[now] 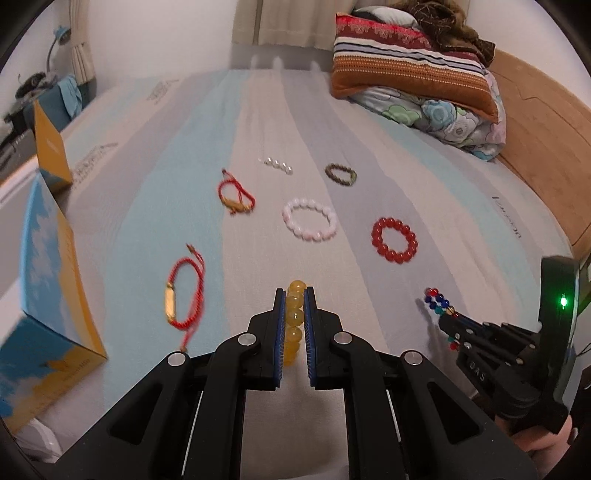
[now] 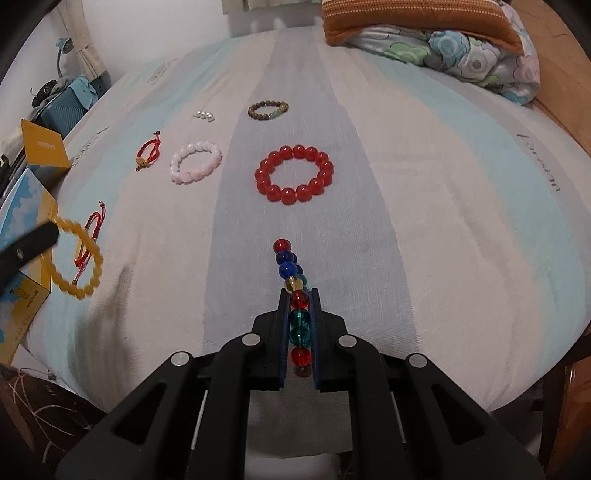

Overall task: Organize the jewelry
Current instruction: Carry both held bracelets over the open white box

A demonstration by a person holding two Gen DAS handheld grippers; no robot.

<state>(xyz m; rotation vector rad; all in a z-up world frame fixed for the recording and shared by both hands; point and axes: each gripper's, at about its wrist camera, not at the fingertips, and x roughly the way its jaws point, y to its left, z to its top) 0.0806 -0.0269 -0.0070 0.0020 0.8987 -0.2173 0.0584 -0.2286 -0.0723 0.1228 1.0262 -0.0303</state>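
Six bracelets (image 2: 294, 174) on bed (image 2: 443, 221), two in tools (image 2: 299, 295).

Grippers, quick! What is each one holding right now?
Left gripper: shut on the yellow bead bracelet.
Right gripper: shut on the multicoloured bead bracelet.

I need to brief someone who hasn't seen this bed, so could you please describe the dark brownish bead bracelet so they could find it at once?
Start from the striped bedsheet and look toward the pillows at its far end. The dark bracelet is the bracelet lying nearest them, beyond the big red bead bracelet and right of the small white pearl strand. It alone has small olive-brown beads with one greenish stone.
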